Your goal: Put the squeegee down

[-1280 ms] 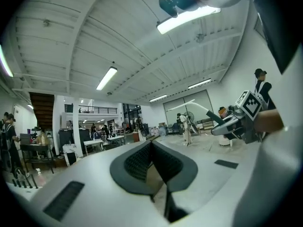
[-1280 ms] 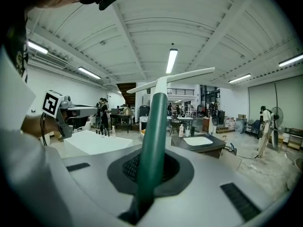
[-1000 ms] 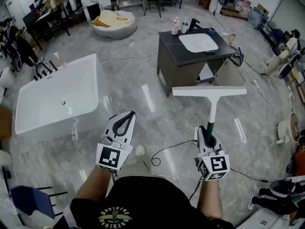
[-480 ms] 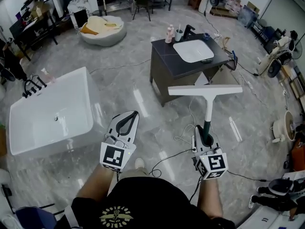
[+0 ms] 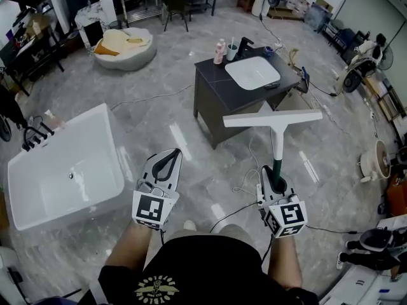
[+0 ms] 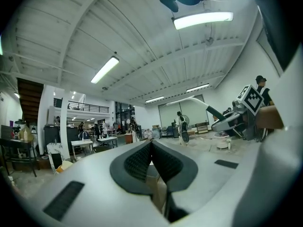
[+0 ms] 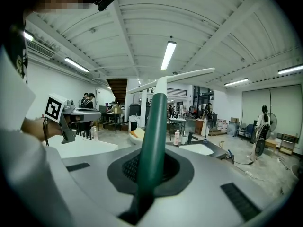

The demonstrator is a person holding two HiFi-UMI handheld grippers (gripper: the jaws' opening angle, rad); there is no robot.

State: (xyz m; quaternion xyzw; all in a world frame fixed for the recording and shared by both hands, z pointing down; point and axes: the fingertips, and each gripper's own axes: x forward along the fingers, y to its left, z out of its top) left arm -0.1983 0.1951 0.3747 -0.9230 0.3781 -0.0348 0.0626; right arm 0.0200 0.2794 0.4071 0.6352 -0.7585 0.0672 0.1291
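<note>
You hold the squeegee (image 5: pixel 274 121) upright over open floor (image 5: pixel 191 170).
Your right gripper (image 5: pixel 275 175) clamps its green handle, blade before the vanity (image 5: pixel 213 84). Your left gripper (image 5: pixel 169 156) is closed and empty, beside the tub (image 5: pixel 38 192).

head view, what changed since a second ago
The whole scene has slid down the frame: the sink cabinet and the bathtub sit lower and nearer, so the person has walked forward, carrying both grippers along. Nothing was taken hold of or let go. Unchanged: the right gripper stays shut on the squeegee handle, blade up; the left gripper stays shut and empty.
</note>
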